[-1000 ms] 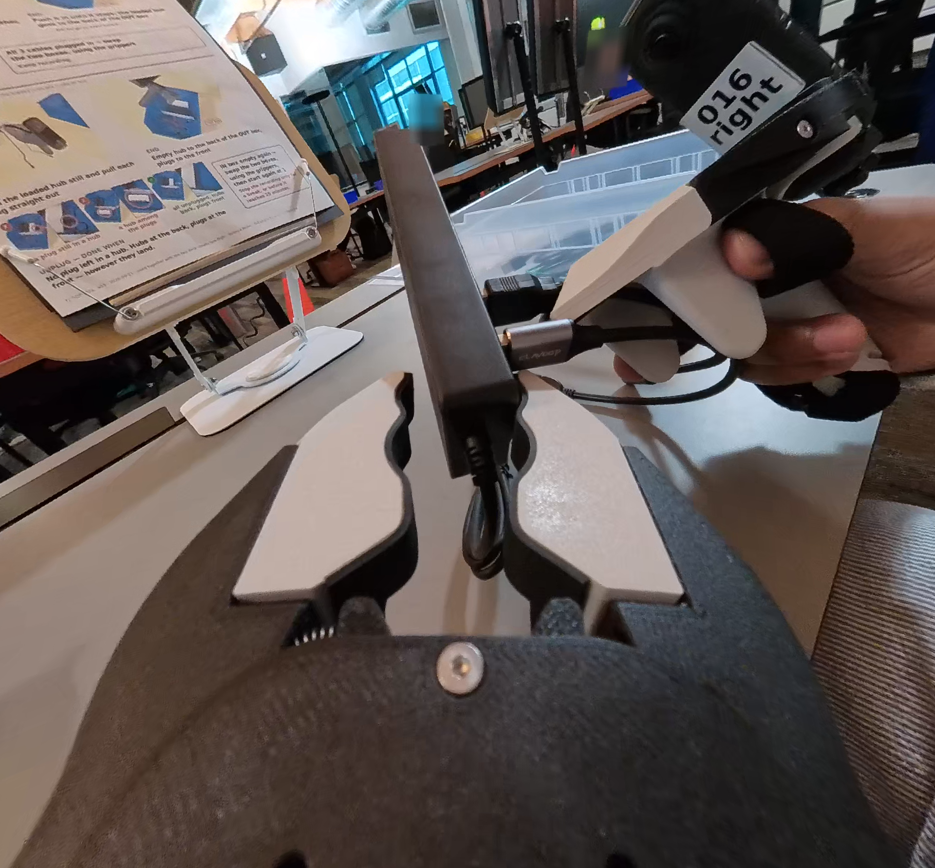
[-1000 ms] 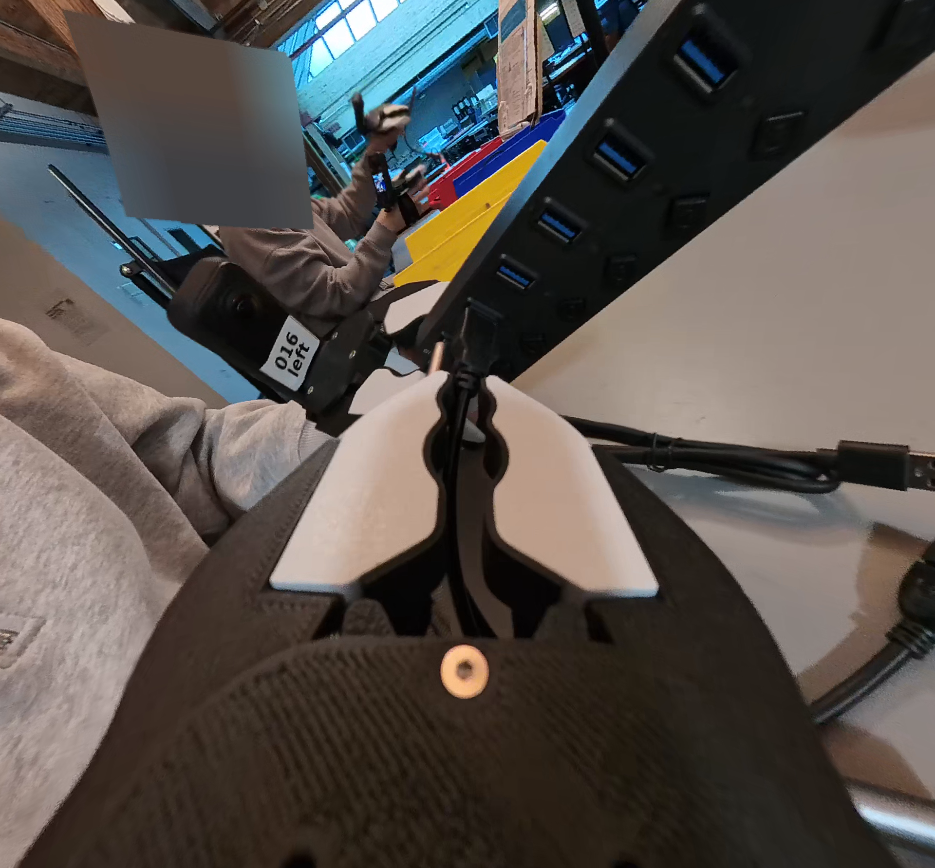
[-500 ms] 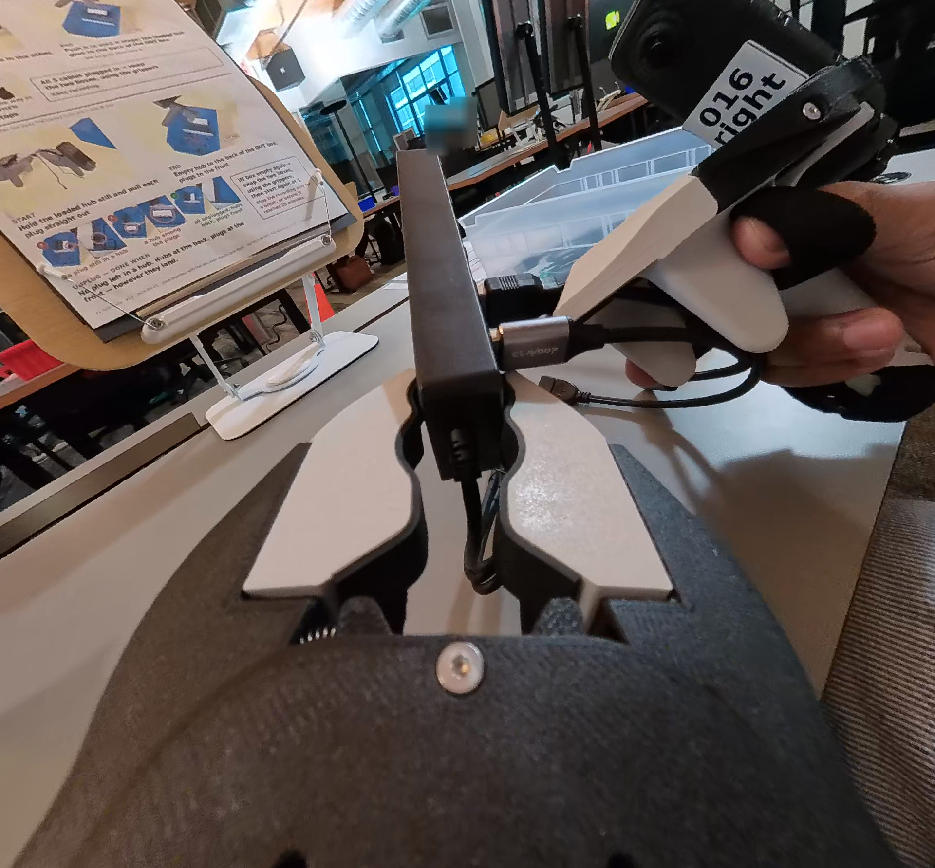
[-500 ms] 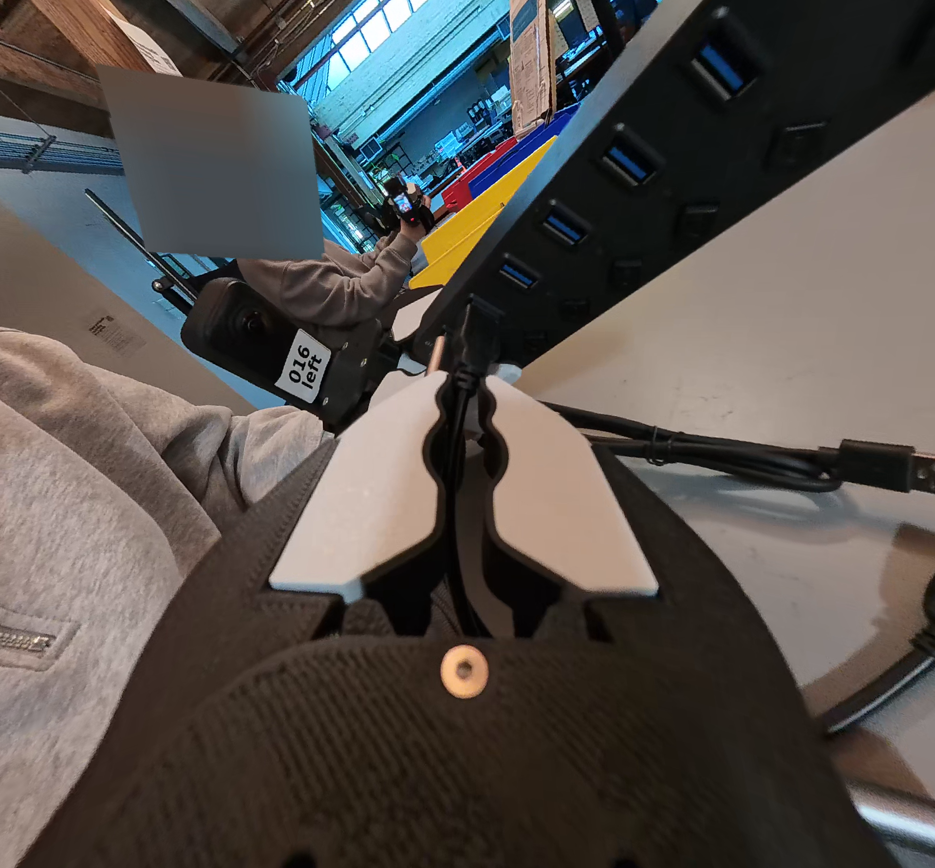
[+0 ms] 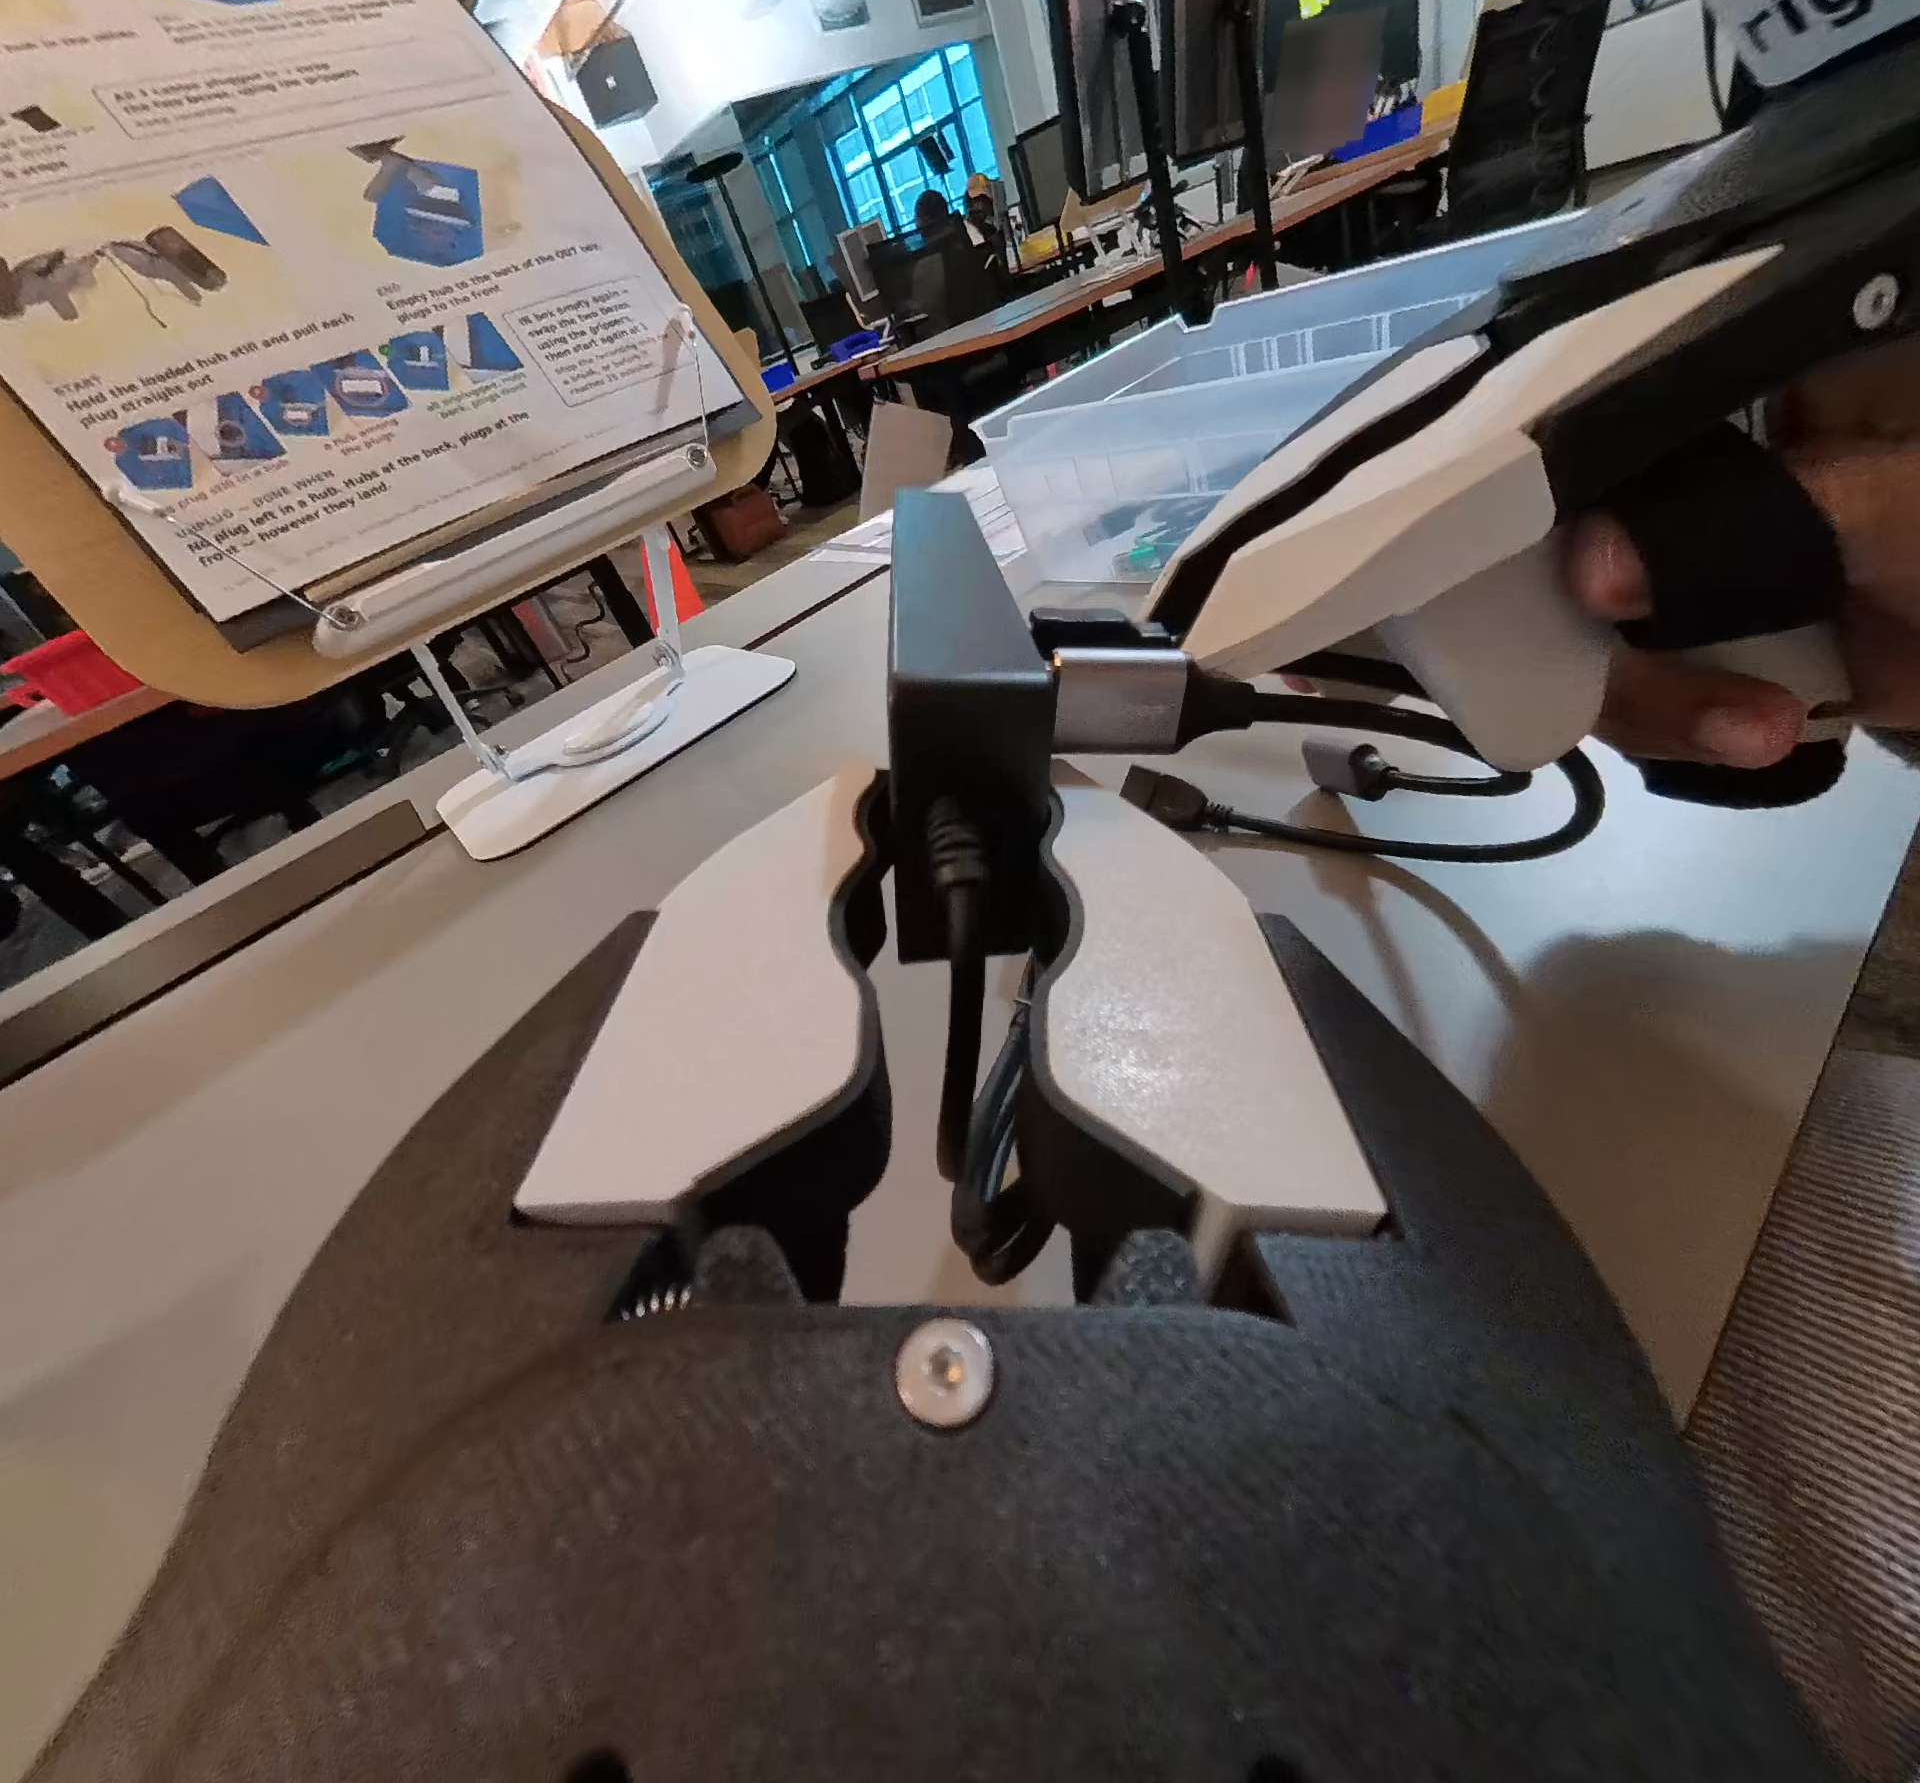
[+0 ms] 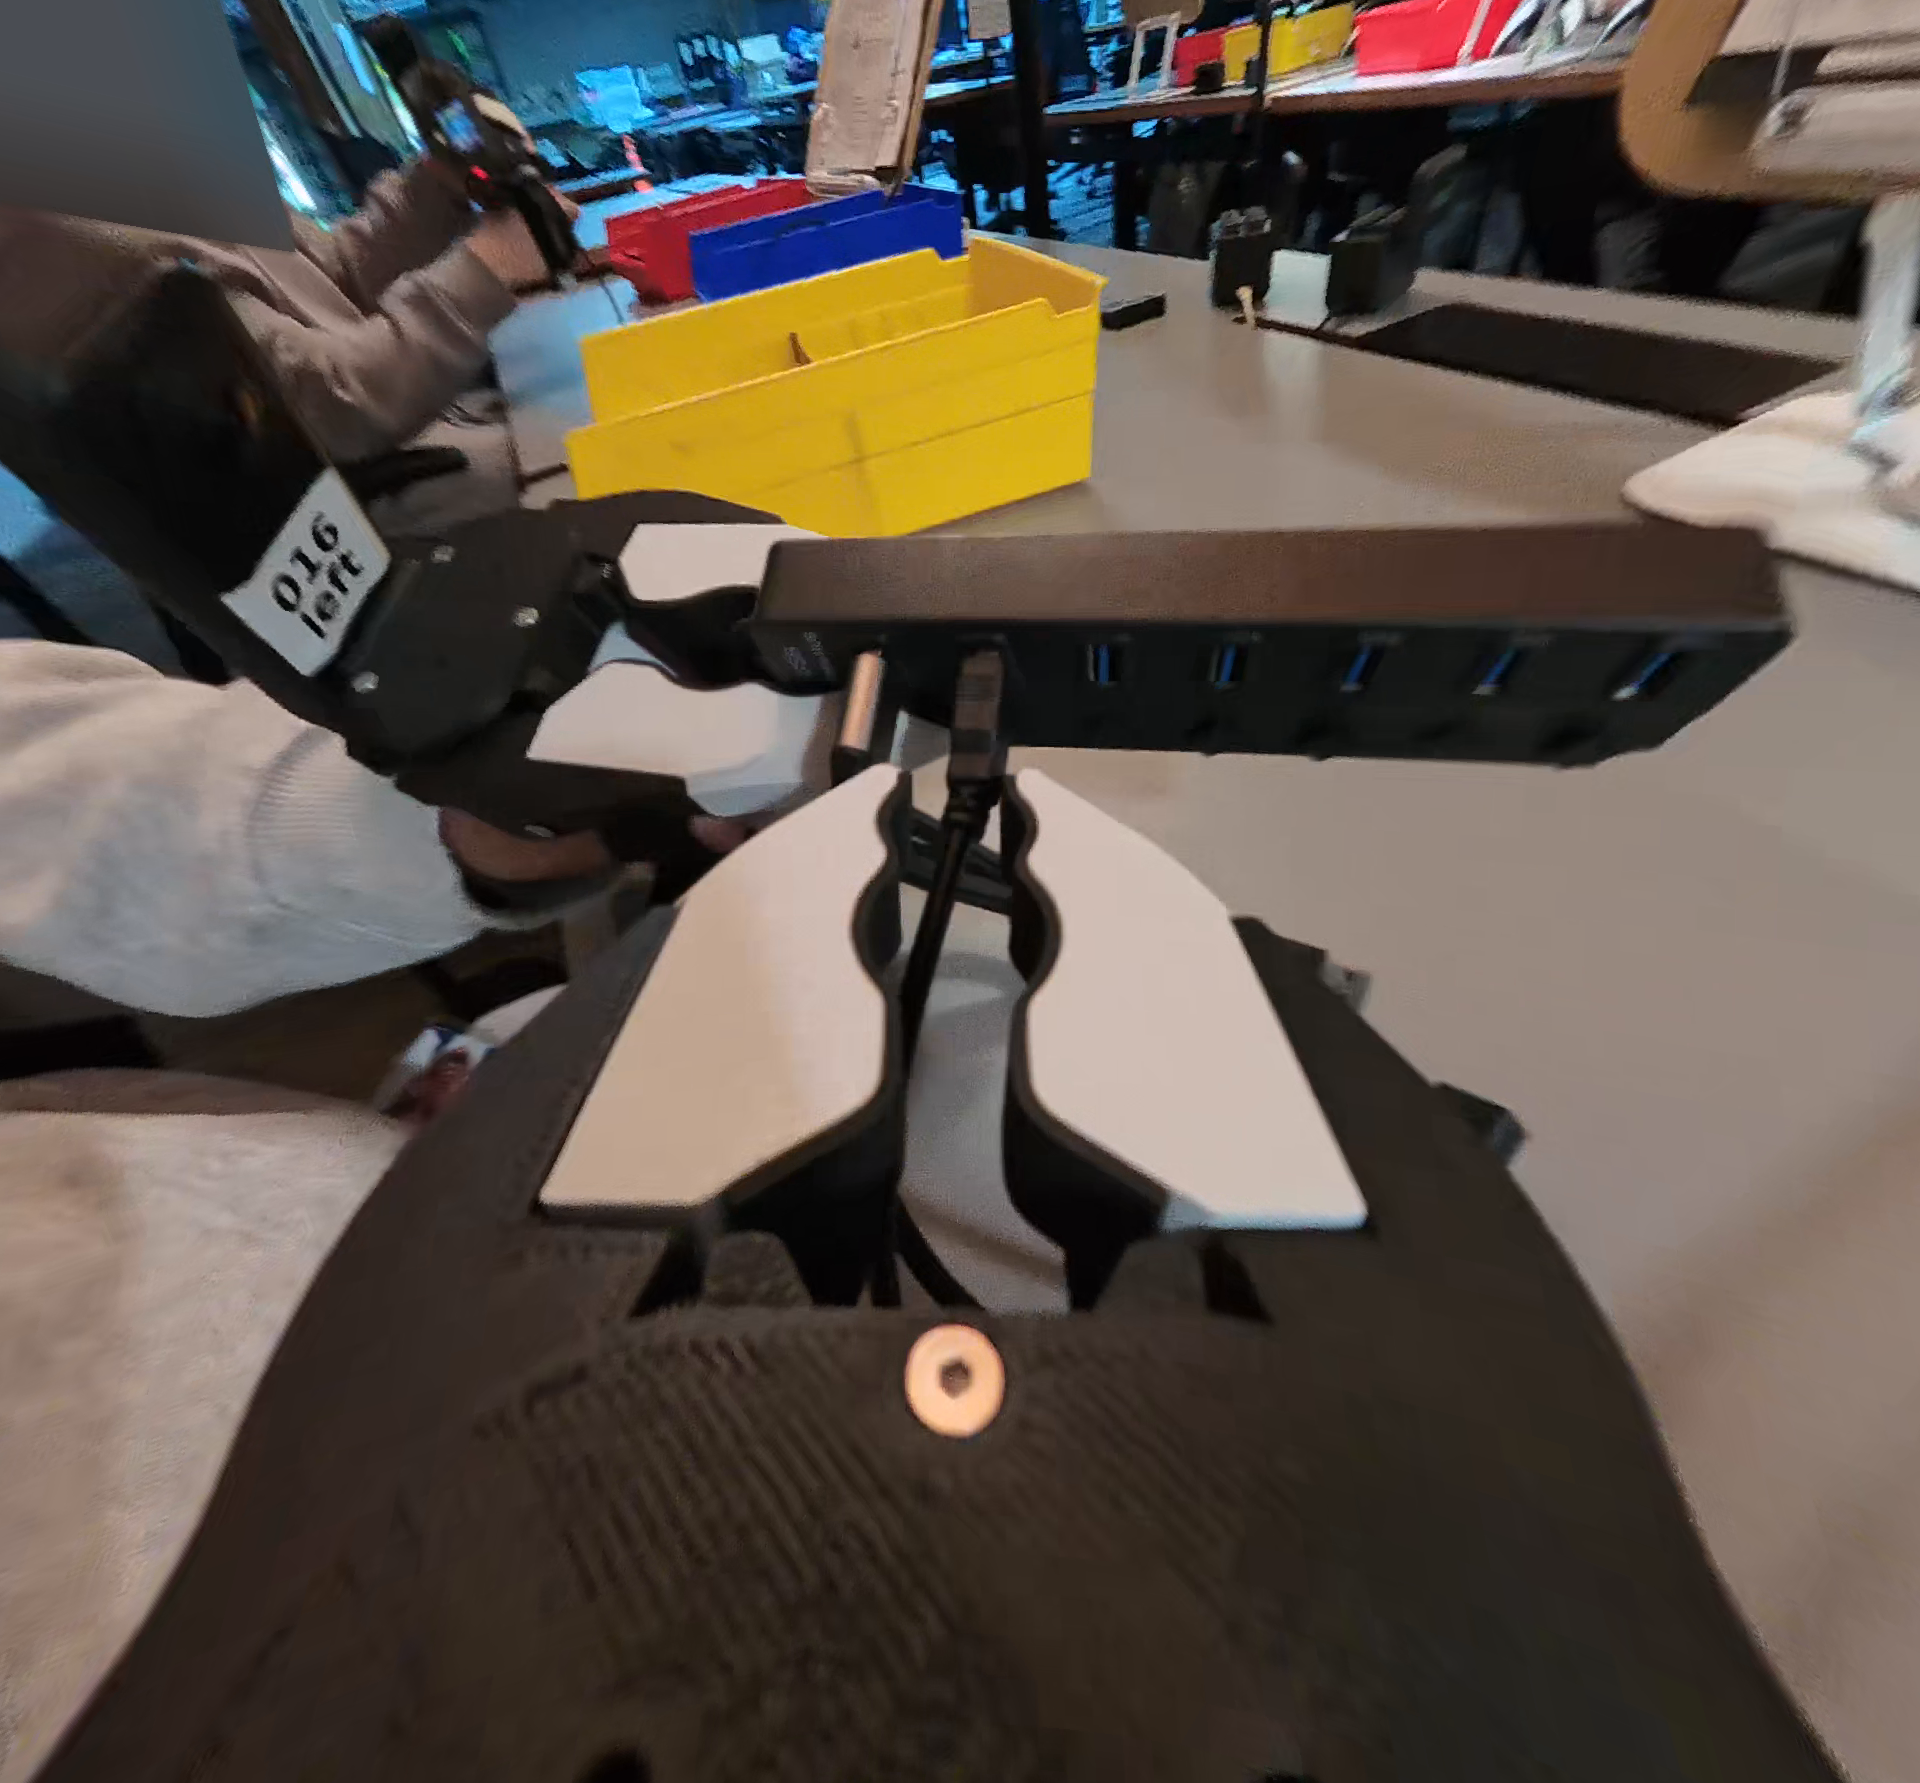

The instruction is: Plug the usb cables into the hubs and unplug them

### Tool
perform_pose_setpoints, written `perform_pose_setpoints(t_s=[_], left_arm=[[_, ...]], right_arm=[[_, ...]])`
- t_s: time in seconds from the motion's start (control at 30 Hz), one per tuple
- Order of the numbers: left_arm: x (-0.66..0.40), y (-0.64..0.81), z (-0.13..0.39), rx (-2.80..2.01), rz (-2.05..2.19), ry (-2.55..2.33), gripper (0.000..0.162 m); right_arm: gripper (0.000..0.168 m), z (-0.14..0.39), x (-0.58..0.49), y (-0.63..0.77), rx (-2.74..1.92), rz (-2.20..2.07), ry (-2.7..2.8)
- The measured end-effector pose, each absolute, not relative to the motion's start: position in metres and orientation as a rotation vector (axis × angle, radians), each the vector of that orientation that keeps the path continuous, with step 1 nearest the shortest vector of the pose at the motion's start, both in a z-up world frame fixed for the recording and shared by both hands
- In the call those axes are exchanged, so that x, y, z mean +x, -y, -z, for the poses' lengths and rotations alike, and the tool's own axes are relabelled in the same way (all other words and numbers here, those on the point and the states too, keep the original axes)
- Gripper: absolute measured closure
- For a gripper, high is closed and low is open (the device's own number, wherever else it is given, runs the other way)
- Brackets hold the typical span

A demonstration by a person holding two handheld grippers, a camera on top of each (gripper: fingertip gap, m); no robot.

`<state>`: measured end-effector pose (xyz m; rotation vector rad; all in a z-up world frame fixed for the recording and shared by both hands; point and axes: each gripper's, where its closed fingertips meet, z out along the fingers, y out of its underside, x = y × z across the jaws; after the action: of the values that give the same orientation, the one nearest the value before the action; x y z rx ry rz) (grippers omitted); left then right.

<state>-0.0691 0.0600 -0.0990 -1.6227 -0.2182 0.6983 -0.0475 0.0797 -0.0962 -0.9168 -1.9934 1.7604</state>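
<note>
Left wrist view looks end-on at the black hub (image 5: 961,694): left gripper (image 5: 956,860) is clamped on its near end, hub's own cord (image 5: 961,1006) hanging down between the fingers. Right wrist view gives what that angle hides: the hub's (image 6: 1268,637) long port face, a row of blue ports free toward its far end, held level just above the grey table (image 6: 1455,954). Right gripper (image 6: 951,798) fingers sit slightly apart, black cable (image 6: 935,912) running between them, its plug (image 6: 977,694) seated in a port near the held end; can't tell if the pads actually pinch it. Silver plug (image 5: 1117,699) sits in the next port, beside the black one. Two loose connectors (image 5: 1351,767) lie on the table right of the hub. Clear bin (image 5: 1195,414) behind the hub, instruction stand (image 5: 613,725) to its left, yellow bin (image 6: 842,393) beyond it in the right view.
</note>
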Motion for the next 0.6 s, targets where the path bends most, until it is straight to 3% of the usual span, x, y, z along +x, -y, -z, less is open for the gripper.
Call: perform_pose_setpoints(t_s=[0.27, 0.6], left_arm=[[-0.0673, -0.0607, 0.0968, -1.614, -0.688, 0.216, 0.138], [-0.0682, -0.06, 0.0963, -1.603, -0.673, 0.218, 0.138]], right_arm=[[0.146, 0.1001, -0.0511, -0.0831, -0.979, -1.784, 1.991], [0.154, 0.0999, -0.049, -0.0808, -0.989, -1.83, 2.004]])
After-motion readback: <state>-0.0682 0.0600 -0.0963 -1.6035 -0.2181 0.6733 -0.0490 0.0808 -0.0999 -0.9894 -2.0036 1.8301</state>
